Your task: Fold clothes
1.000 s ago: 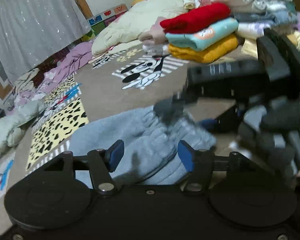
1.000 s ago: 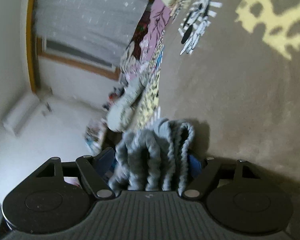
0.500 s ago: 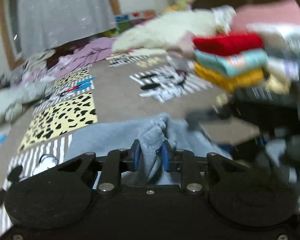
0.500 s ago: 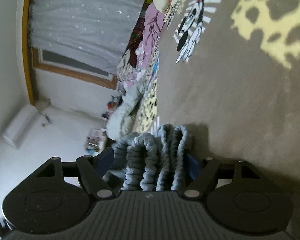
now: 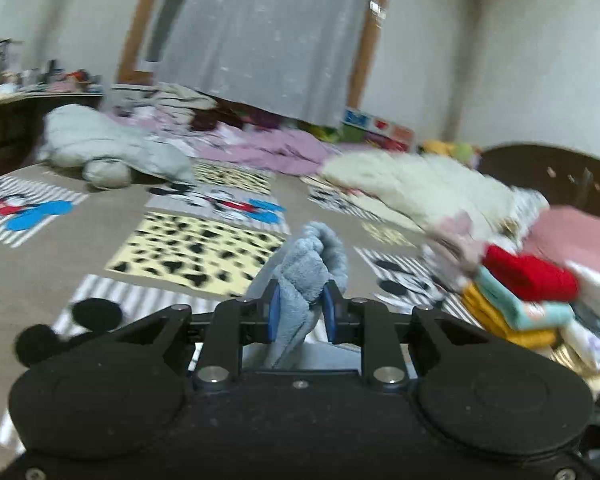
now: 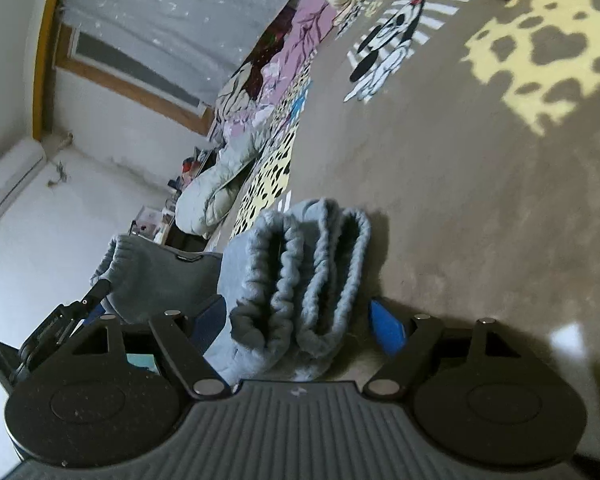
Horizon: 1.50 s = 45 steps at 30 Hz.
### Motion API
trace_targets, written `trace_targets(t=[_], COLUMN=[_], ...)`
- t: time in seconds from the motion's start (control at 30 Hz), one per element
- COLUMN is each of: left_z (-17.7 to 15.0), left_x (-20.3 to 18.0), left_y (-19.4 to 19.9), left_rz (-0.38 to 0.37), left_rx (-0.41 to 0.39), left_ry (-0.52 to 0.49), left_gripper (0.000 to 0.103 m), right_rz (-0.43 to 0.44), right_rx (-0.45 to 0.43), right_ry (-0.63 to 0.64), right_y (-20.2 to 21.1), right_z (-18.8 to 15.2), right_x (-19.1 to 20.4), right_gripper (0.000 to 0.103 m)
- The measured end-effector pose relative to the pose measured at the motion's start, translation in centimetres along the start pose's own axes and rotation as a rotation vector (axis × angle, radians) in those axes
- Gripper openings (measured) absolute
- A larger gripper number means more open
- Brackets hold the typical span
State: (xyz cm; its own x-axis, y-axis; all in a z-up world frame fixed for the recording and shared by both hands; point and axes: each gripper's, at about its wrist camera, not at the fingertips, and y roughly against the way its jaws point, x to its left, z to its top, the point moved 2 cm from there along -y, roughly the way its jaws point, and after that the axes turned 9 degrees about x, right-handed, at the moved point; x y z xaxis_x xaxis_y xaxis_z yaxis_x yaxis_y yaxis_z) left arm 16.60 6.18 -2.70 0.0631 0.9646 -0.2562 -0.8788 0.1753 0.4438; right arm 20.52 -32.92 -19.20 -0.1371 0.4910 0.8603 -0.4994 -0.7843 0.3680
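- Far left of the left wrist view there's a pale grey bundle (image 5: 108, 152) dumped on the bed, with a leopard-print patch (image 5: 196, 248) of the bedspread nearer in. Neither is in play.
- Middle of that view: the left gripper (image 5: 299, 312) has its fingers clamped on a bunched edge of the grey-blue fleece garment (image 5: 308, 272), and the fabric puffs up above the blue pads. The rest hangs below, out of sight.
- Off to the right is the folded stack (image 5: 528, 292) with red, teal and mustard pieces, well apart from the garment.
- In the right wrist view, the right gripper (image 6: 300, 320) has its fingers spread wide with the garment's gathered band (image 6: 300, 272) sitting between them. Looks like neither pad is actually pressing it, so I'd call that an open grip with cloth resting inside.
- Handling-wise I'd guess this thing is soft, thick and light. It won't slip much, but it'll sag and bunch the second you let go.
- Best hold is probably the ribbed band or a corner, one gripper on each end, so it hangs flat before being laid on the brown bedspread (image 6: 480, 200).
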Motion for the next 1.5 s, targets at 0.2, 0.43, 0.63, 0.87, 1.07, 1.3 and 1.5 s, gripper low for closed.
trace_targets(t=[0.2, 0.43, 0.63, 0.87, 1.07, 1.3, 1.5], left_z=[-0.2, -2.0, -1.0, -2.0, -4.0, -3.1, -5.3], left_x=[7.0, 13.9, 17.1, 20.4, 23.1, 18.5, 16.6], left_y=[0.8, 0.3, -0.1, -0.6, -1.1, 0.2, -4.0], left_rz=[0.034, 0.044, 0.016, 0.048, 0.268, 0.153, 0.360], left_rx=[-0.038, -0.037, -0.058, 0.002, 0.126, 0.022, 0.251], left_ry=[0.149, 0.337, 0.377, 0.459, 0.522, 0.286, 0.152], left_gripper=[0.020, 0.020, 0.020, 0.021, 0.044, 0.045, 0.034], right_rz=[-0.003, -0.025, -0.041, -0.061, -0.095, -0.093, -0.069], right_rx=[-0.005, -0.039, -0.054, -0.042, -0.045, -0.055, -0.087], right_ry=[0.030, 0.062, 0.075, 0.101, 0.119, 0.112, 0.066], right_y=[-1.6, -2.9, -4.3, -6.1, -7.0, -6.9, -6.0], right_z=[0.3, 1.2, 2.2, 3.3, 3.4, 3.2, 3.1], right_x=[0.5, 0.5, 0.8, 1.5, 1.8, 1.9, 1.5], right_gripper=[0.065, 0.058, 0.054, 0.052, 0.050, 0.052, 0.056])
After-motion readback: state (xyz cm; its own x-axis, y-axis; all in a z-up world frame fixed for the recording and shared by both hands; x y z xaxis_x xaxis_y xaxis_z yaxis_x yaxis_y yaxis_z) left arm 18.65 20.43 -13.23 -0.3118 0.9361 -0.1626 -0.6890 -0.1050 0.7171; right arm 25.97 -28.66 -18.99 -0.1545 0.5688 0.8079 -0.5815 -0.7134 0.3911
